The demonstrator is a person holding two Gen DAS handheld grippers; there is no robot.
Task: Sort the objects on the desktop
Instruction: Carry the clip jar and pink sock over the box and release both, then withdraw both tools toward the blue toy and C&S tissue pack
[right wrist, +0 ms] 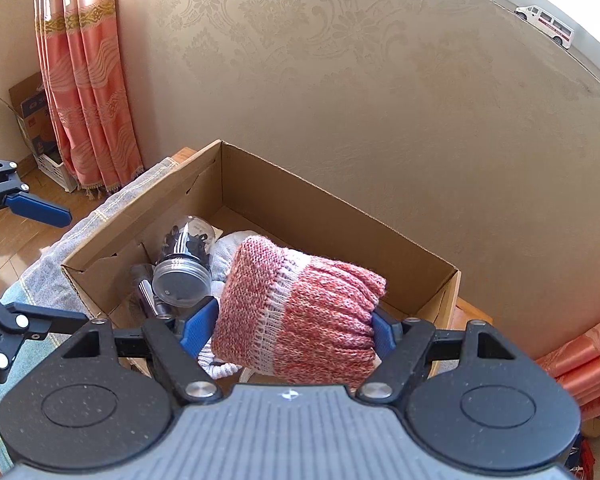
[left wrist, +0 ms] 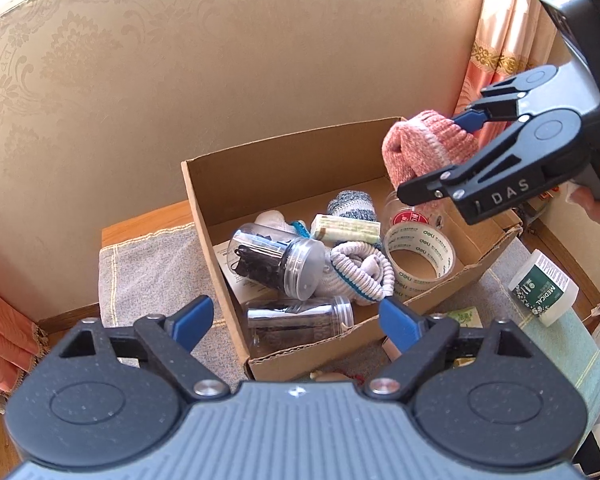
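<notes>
The right hand-held gripper pinches a pink sock across its ribbed cuff, above the box. It looks soft and light — a grip on the bunched middle should hold. The left hand-held gripper hangs wide, empty. Only the left view shows the tape and the medical jar on the worktop.

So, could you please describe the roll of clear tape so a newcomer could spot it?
Start at the open cardboard box against the wall. The tape roll lies at its right end beside the striped white socks: the only clear ring there, with green lettering.
</notes>
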